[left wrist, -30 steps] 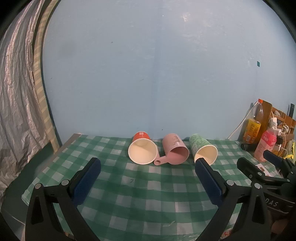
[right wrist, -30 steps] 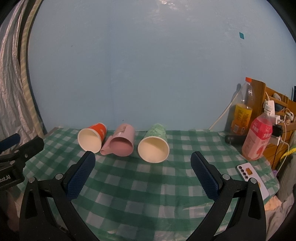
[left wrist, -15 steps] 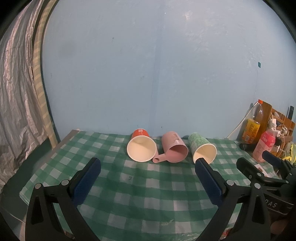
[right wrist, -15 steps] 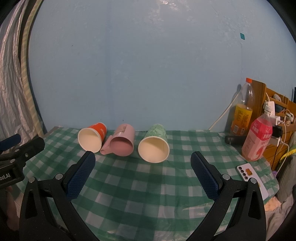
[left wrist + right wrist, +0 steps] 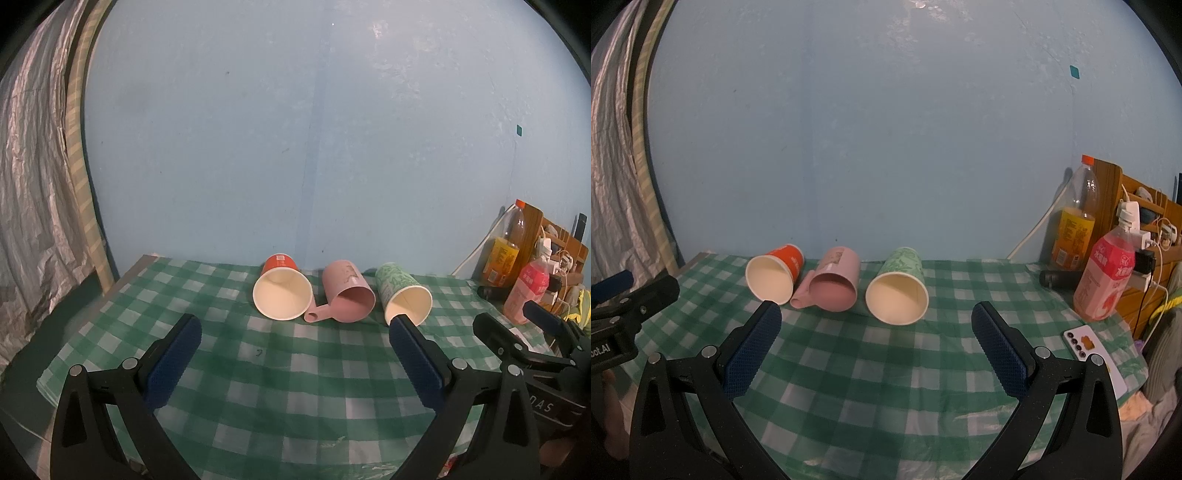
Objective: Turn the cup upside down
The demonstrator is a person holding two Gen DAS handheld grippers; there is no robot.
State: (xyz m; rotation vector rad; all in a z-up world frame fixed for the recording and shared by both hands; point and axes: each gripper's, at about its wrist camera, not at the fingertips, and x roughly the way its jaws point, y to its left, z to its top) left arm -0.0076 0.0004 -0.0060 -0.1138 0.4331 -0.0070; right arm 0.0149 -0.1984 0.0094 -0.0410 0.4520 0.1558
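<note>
Three cups lie on their sides in a row at the back of a green checked tablecloth [image 5: 288, 369], mouths toward me: a red paper cup [image 5: 281, 291] [image 5: 775, 275], a pink plastic mug with a handle [image 5: 347, 297] [image 5: 834, 282], and a green paper cup [image 5: 404, 297] [image 5: 899, 290]. My left gripper [image 5: 293, 325] is open and empty, in front of the red cup and mug. My right gripper [image 5: 875, 321] is open and empty, in front of the green cup. Neither touches a cup.
At the right edge stand an orange drink bottle [image 5: 1076, 218], a pink drink bottle [image 5: 1106, 273], a dark cylinder [image 5: 1060, 278] and a wooden rack with cables [image 5: 1141, 229]. A card with buttons [image 5: 1089, 347] lies at the front right. A blue wall backs the table; silver sheeting [image 5: 29, 184] hangs at the left.
The left wrist view has pulled back and risen slightly, so the cups sit a little lower and smaller. The right wrist view is almost unchanged. Both grippers stay open.
</note>
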